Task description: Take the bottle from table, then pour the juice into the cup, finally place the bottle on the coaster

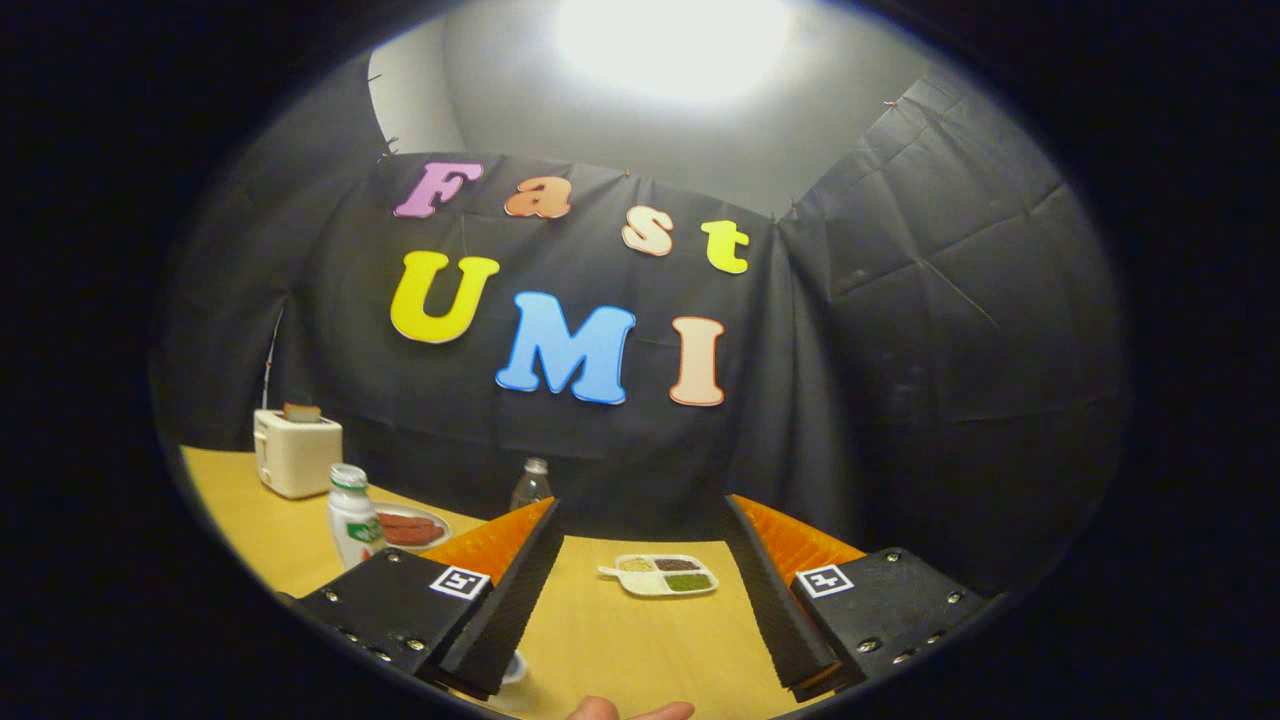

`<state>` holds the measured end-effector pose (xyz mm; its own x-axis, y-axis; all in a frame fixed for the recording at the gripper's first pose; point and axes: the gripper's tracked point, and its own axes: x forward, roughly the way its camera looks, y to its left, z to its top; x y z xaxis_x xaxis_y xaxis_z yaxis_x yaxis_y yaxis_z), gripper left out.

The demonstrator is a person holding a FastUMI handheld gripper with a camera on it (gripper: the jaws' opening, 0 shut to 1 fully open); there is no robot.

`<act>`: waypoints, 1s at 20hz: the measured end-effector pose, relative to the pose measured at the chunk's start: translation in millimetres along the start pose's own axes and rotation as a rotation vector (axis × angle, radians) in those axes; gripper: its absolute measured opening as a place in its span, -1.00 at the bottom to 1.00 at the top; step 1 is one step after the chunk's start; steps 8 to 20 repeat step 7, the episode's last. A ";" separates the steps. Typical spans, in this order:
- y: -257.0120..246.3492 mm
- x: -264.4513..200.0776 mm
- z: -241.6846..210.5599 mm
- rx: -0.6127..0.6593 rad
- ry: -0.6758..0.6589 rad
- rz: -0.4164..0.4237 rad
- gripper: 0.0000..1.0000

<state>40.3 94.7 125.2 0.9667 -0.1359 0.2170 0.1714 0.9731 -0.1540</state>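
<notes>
Gripper: my gripper [640, 520] stands wide open, its two black ribbed fingers with orange backs spread far apart, with nothing between them.
Bottle: the small white plastic bottle with a green label and pale green cap [353, 515] stands upright on the table, off to the left of my left finger and a little beyond it, apart from it.
Cup: a small white round object [513, 672] peeks out just under my left finger near its base; I cannot tell whether it is the cup.
Table: the yellow wooden table [600, 630] runs ahead between my fingers and beyond them.
Tray: a white divided dish with tan, dark red and green fillings [665, 576] lies on the table ahead, between my fingers.
Plate: a round plate with reddish slices [410, 527] sits just beside the bottle, behind my left finger.
Clear bottle: a clear plastic bottle [531, 484] stands beyond my left fingertip, near the wall.
Toaster: a cream toaster with a slice of bread in it [296, 452] stands far left, beyond the white bottle.
Hand: fingertips of a person [630, 710] show below, between the finger bases.
</notes>
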 end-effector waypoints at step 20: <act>-55.7 28.7 -111.5 0.005 0.105 0.086 0.92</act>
